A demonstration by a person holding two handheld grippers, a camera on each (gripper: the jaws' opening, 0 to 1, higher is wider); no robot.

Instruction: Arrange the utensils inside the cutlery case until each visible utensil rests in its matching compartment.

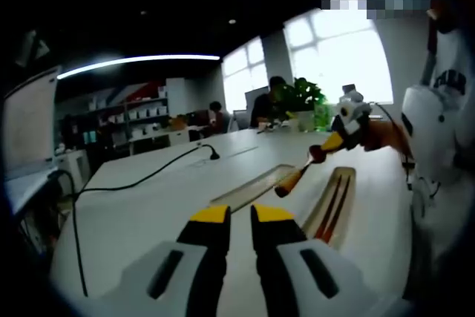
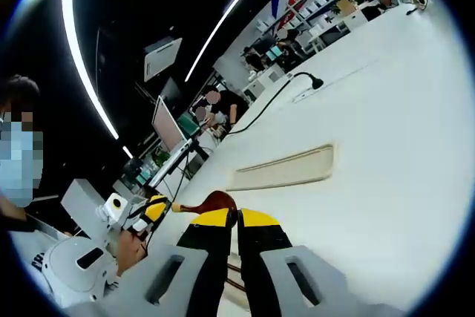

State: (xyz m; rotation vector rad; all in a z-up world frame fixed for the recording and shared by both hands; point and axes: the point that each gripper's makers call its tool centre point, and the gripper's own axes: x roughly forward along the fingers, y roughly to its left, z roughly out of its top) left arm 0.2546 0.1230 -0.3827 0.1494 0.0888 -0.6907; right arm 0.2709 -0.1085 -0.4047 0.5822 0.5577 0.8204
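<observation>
Gripping wooden spoon [image 1: 297, 176], right gripper [image 1: 332, 142] jaws pinch; left gripper [image 1: 242, 215] jaws nearly together, holding nothing.

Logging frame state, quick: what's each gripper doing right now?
Left gripper: shut, holding nothing.
Right gripper: shut on a wooden spoon.

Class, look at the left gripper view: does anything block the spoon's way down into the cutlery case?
Nothing visible does. The spoon, held by the right gripper, hangs above the cutlery case; the chopsticks lie in their own slot beside it.
</observation>
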